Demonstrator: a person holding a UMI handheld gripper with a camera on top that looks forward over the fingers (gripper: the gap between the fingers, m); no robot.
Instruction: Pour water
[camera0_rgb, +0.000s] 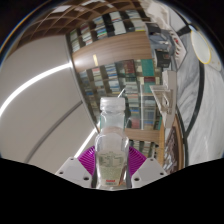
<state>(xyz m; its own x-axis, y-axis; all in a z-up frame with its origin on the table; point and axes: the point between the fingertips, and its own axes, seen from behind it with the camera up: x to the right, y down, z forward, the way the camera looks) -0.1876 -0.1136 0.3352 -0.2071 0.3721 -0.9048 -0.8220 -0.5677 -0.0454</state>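
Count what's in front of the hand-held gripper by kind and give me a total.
Clear plastic bottle with a white cap, standing between the pink pads: 1
Clear stemmed glass, beyond the bottle to its right: 1
Shelving unit packed with books, in the background: 1
Total: 3
The hand-held gripper has a finger at each side of the bottle; firm contact cannot be confirmed.

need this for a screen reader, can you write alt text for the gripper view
A clear bottle with a white cap is held between the tool's two purple-padded fingers, tilted along with the whole view. Behind it run shelves packed with books or boxes, and a stemmed glass shows just beyond the bottle.
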